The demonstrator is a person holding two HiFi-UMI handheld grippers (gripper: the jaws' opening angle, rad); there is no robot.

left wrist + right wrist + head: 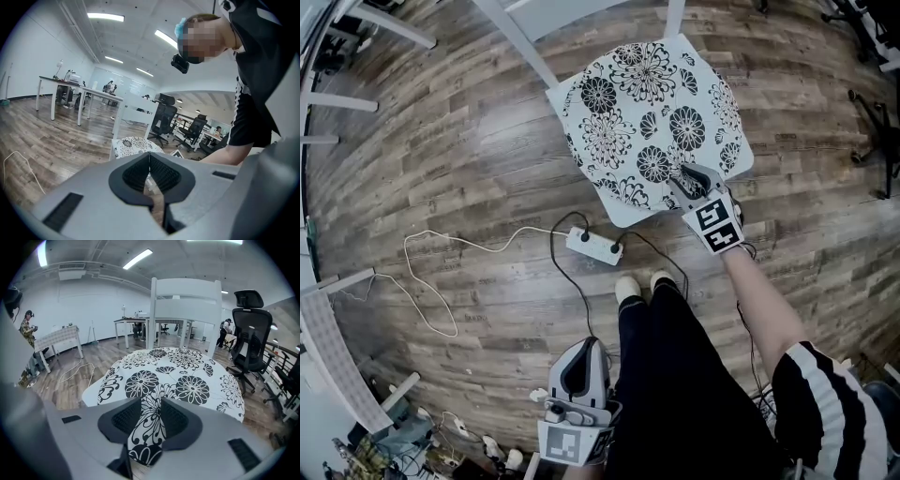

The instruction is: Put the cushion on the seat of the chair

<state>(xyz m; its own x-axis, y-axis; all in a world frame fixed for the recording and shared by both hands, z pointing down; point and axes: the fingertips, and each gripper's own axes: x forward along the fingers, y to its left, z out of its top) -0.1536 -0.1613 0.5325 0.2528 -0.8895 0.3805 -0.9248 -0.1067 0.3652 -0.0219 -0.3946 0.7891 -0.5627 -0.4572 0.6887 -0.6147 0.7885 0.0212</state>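
The white cushion (652,112) with black flower print lies flat on the seat of the white chair (511,33), whose backrest (187,291) rises behind it. My right gripper (686,176) is at the cushion's near edge. In the right gripper view its jaws stand apart around that edge (149,427), and the pads do not squeeze it. My left gripper (581,345) hangs low beside the person's leg, far from the chair. Its pads (149,164) meet with nothing between them. The cushion (133,145) shows small beyond them.
A white power strip (593,246) with black and white cables (431,281) lies on the wood floor in front of the chair. The person's shoes (642,284) stand just behind it. Black office chairs (251,329) are to the right, white tables (70,86) further off.
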